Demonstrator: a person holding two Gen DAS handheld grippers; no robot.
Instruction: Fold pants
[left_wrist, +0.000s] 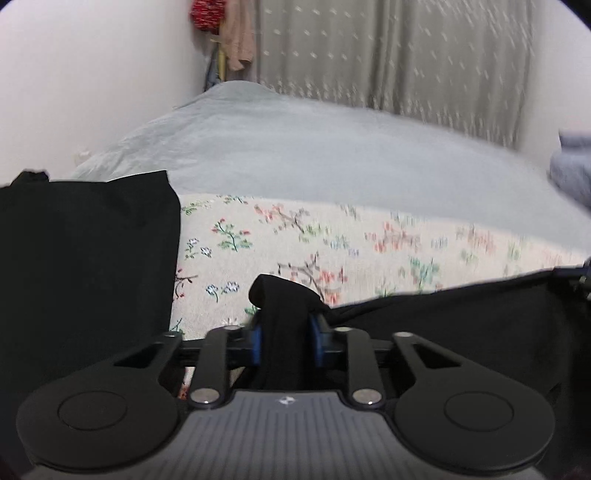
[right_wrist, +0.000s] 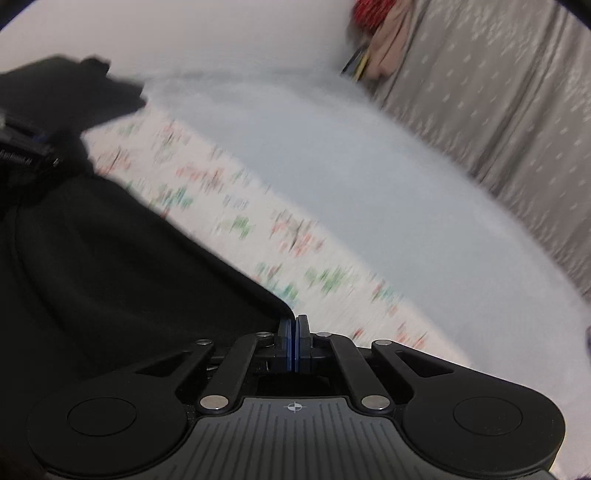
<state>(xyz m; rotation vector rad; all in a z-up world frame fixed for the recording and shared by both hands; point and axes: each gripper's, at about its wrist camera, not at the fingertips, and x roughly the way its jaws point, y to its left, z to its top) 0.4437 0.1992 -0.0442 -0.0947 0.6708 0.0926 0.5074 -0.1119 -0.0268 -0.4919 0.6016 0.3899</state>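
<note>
The black pants (left_wrist: 461, 325) are lifted over a bed. My left gripper (left_wrist: 285, 332) is shut on a bunched fold of the pants, which sticks up between its blue pads. A second black panel of the pants (left_wrist: 85, 266) hangs at the left. In the right wrist view my right gripper (right_wrist: 294, 332) is shut on a corner edge of the pants (right_wrist: 129, 280), which stretch away to the left. The left gripper (right_wrist: 26, 147) shows at the far left of that view, blurred.
A floral sheet (left_wrist: 332, 251) covers the near part of the bed, a pale blue-grey blanket (left_wrist: 314, 155) the far part. A grey curtain (left_wrist: 406, 55) and white wall stand behind. Clothes (left_wrist: 236, 40) hang in the corner. A blue-grey cloth (left_wrist: 572, 173) lies at right.
</note>
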